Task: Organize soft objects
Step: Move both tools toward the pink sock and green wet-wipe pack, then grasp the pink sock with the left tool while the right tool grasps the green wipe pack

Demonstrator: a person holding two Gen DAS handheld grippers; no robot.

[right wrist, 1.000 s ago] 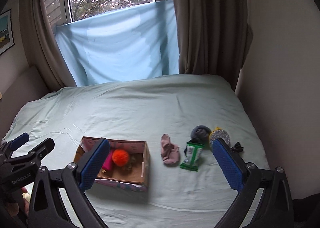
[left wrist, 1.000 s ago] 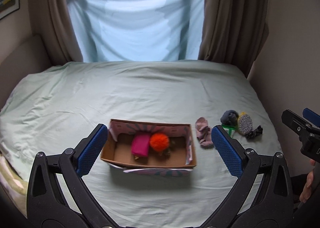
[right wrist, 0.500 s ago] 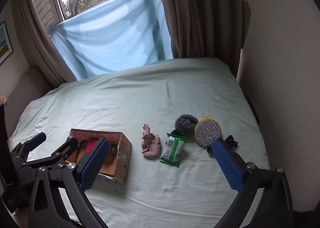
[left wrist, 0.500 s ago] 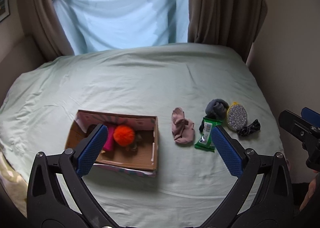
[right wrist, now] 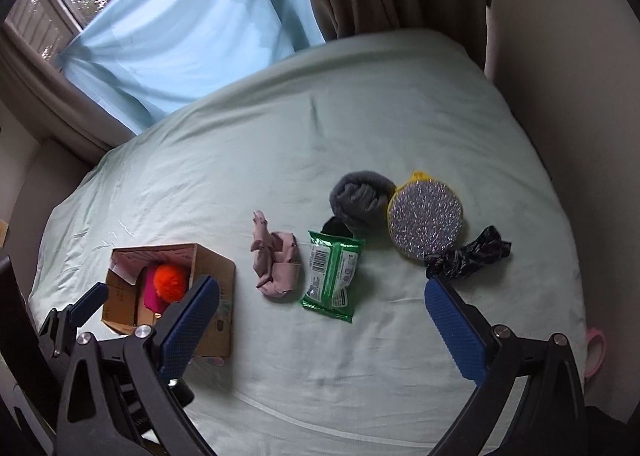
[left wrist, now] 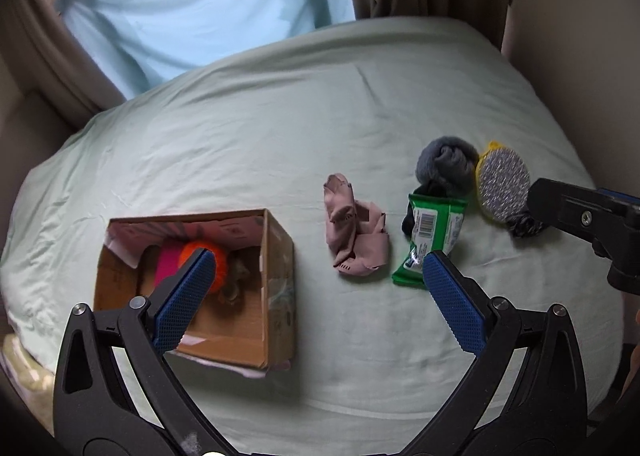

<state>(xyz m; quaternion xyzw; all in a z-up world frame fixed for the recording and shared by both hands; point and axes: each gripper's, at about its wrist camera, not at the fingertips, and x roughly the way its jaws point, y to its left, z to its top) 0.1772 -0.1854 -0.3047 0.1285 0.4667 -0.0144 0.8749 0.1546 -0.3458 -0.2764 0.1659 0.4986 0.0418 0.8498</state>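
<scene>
Well, both grippers hang over the bed (left wrist: 280, 127) with nothing held: the left gripper (left wrist: 316, 280) has its blue fingers (left wrist: 184, 296) spread wide, and the right gripper (right wrist: 320, 312) is spread just as wide. Down on the sheet, the cardboard box (right wrist: 216, 276) at the left holds an orange pom-pom (right wrist: 170, 282) and something pink. To its right lie a pink sock (right wrist: 276, 266), a green packet (right wrist: 334, 276), a grey rolled sock (right wrist: 360, 197), a glittery round sponge (right wrist: 426, 219) and a dark scrunchie (right wrist: 468, 254), all outside the box.
</scene>
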